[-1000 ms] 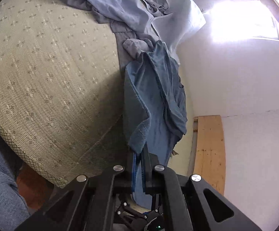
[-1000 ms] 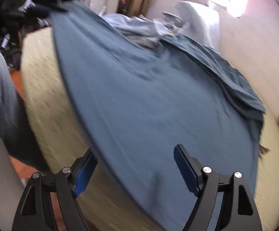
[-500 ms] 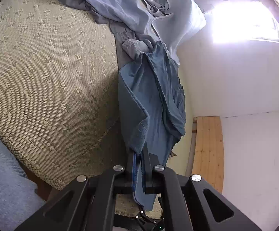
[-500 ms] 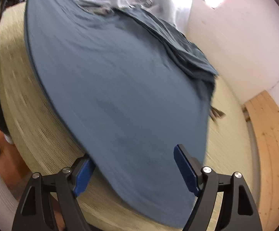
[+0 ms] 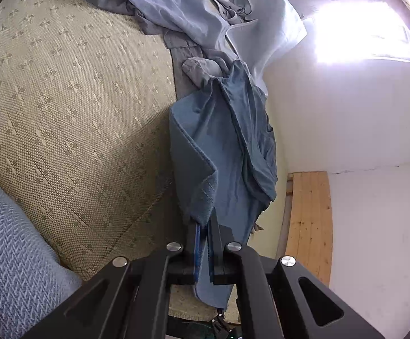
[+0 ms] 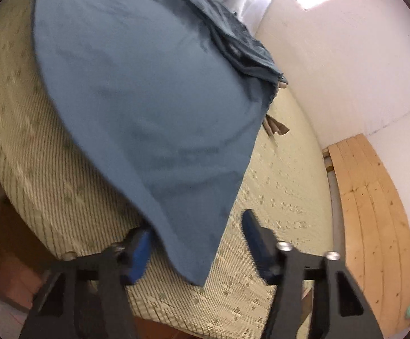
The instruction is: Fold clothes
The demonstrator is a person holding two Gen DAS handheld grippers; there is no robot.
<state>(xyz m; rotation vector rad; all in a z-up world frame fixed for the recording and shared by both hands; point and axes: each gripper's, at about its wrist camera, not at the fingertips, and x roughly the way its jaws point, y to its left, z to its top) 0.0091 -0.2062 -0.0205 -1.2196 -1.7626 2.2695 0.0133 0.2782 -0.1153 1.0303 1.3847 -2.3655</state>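
Observation:
A dark blue garment [image 6: 148, 99] lies spread on a bed with a beige patterned mat [image 6: 275, 186]. In the left wrist view the same blue garment [image 5: 227, 147] runs away from me in a long bunched strip. My left gripper [image 5: 203, 226] is shut on its near edge and holds the cloth lifted. My right gripper [image 6: 196, 226] is at the garment's near pointed corner, which lies between the blue pads [image 6: 138, 250]. Its jaws are closing and the pads are still apart from the cloth.
A heap of pale blue and grey clothes [image 5: 193, 19] lies at the far end of the bed. A white wall [image 6: 332, 65] and a pale wooden board [image 6: 374, 220] run along the right side. A knitted blue sleeve [image 5: 10, 254] shows at the lower left.
The right gripper has swept rightward along the garment's near edge to its pointed corner, and its jaws have narrowed. The left gripper keeps its grip, hardly moved.

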